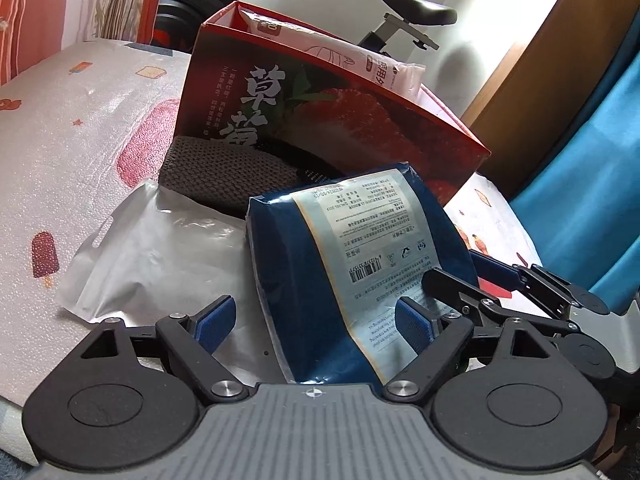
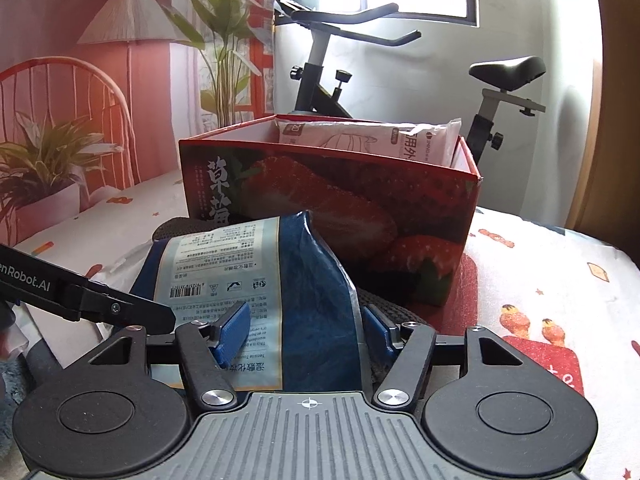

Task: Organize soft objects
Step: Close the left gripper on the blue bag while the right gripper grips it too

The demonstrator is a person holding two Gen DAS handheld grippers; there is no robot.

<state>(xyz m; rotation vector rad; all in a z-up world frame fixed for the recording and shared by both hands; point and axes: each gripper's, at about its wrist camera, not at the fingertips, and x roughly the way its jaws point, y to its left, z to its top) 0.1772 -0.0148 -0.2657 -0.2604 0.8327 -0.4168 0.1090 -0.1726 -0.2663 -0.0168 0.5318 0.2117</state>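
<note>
One blue packet [image 1: 360,264] with a pale printed label stands tilted on the patterned cloth-covered table [image 1: 60,152], just in front of one red strawberry carton [image 1: 320,120]. One white packet [image 1: 320,48] leans inside the carton, its lower part hidden by the carton wall. One silver foil pouch [image 1: 160,256] lies flat beside the blue packet, and one dark knitted cloth [image 1: 224,176] sits against the carton, partly covered.

The left gripper [image 1: 316,320] stands spread, the blue packet's lower end between its pads, the left pad clear of it. The right gripper [image 2: 304,332] also straddles the blue packet; whether its pads press the wrapper cannot be told, as the right pad is mostly hidden behind the packet. One exercise bike [image 2: 360,64] stands behind, cut off below.
</note>
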